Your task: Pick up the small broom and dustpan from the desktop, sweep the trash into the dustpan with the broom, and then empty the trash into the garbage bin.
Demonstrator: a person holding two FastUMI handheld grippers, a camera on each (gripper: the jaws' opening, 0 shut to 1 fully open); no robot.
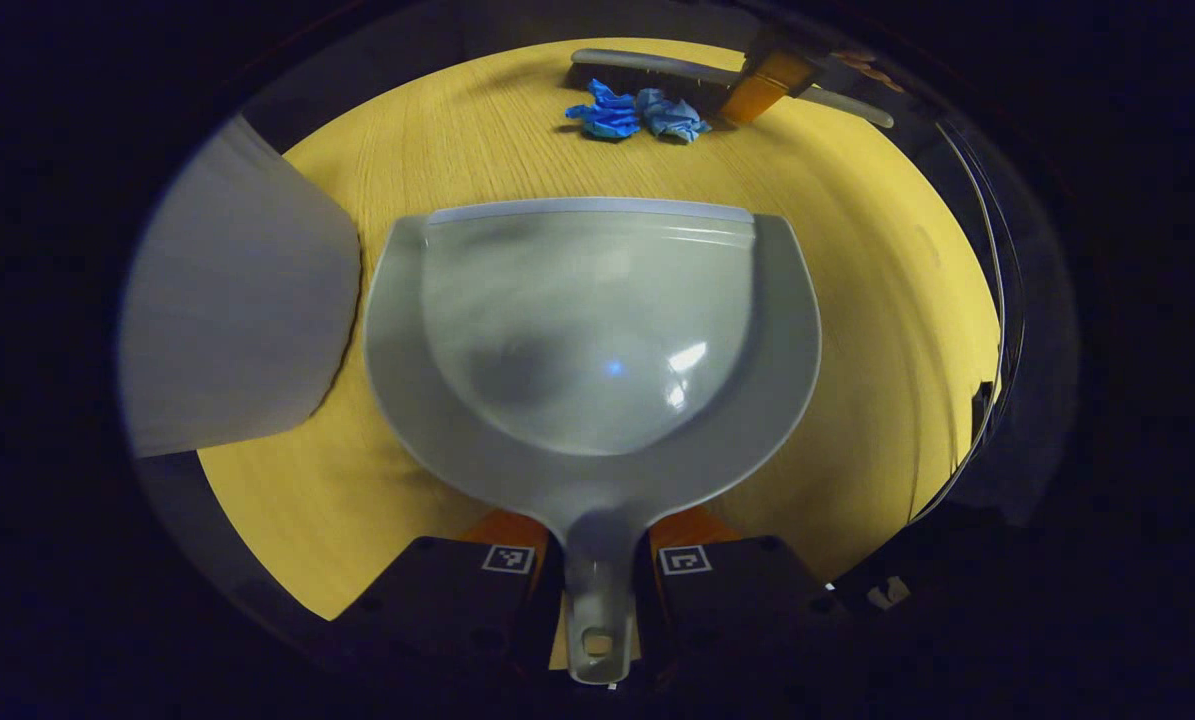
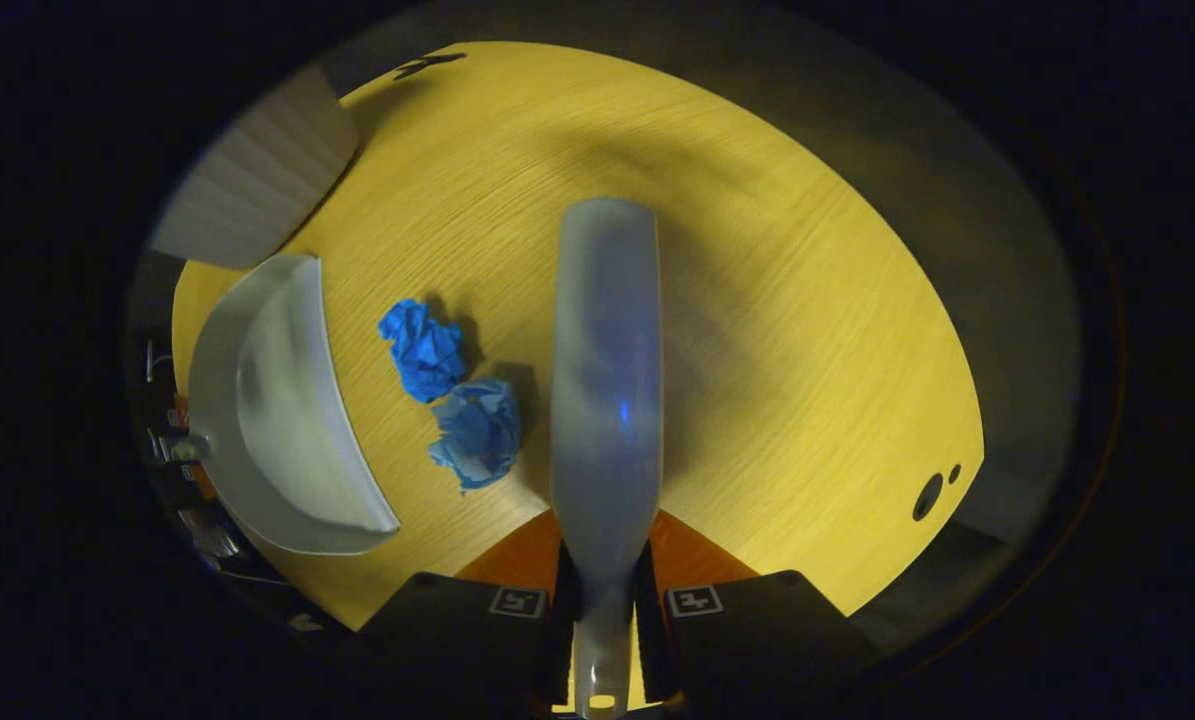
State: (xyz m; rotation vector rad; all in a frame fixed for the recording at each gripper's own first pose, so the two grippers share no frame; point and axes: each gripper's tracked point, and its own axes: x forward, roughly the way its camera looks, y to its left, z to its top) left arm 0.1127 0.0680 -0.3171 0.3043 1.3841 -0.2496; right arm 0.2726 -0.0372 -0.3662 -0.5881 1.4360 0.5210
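The left gripper clamps the dustpan by its handle over the table, mouth facing 2 paper wads, while the right gripper clamps the broom just beside them

Broom bristles hidden beneath its back; bin blurred, partly cut off.

No legible text or labels.

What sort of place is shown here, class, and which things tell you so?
Probably a staged tabletop for a cleaning exercise: a light wooden desktop holds crumpled blue paper, with a grey dustpan and a small broom gripped ready, and a pale bin beside it.
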